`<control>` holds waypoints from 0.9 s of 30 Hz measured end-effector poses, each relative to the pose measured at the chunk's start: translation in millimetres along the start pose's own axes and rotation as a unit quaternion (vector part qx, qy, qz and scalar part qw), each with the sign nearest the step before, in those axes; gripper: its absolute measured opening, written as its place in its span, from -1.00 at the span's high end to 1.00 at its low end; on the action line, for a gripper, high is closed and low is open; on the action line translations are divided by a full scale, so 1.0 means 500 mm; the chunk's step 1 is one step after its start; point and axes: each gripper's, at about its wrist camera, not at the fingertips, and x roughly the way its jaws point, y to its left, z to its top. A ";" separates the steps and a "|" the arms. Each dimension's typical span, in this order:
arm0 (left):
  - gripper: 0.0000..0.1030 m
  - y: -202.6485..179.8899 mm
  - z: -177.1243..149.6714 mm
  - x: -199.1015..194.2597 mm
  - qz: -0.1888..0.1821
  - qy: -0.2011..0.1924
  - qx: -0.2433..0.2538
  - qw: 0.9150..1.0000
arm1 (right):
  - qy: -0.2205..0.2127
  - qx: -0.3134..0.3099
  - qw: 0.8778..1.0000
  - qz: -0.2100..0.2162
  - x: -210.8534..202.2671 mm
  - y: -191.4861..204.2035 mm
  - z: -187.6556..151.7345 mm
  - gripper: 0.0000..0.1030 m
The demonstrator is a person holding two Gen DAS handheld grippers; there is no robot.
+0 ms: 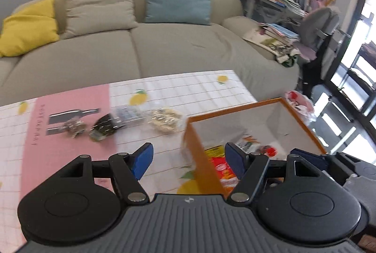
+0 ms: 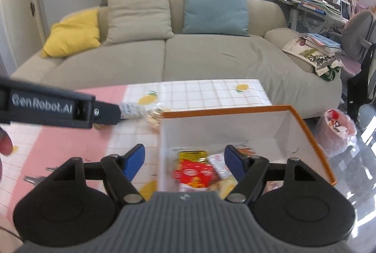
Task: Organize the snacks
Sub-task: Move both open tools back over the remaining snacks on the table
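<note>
With both my left gripper and right gripper released and empty over the orange box at the bench's right edge, packets inside, I judge fetching the loose snacks mid-bench comes next.

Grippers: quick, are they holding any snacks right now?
Left gripper: open, holding nothing.
Right gripper: open, holding nothing.

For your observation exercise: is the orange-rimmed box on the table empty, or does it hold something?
Not empty: the orange-rimmed box holds snack packets, including a red one.
</note>
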 end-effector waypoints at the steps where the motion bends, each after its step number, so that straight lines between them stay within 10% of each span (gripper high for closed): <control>1: -0.58 0.009 -0.009 -0.006 0.004 -0.001 -0.004 1.000 | -0.003 0.006 1.000 0.005 -0.005 0.011 -0.005 -0.42; 27: -0.58 0.270 -0.149 -0.030 0.087 -0.003 -0.063 0.994 | 0.009 0.000 0.999 0.053 0.071 0.254 -0.063 -0.42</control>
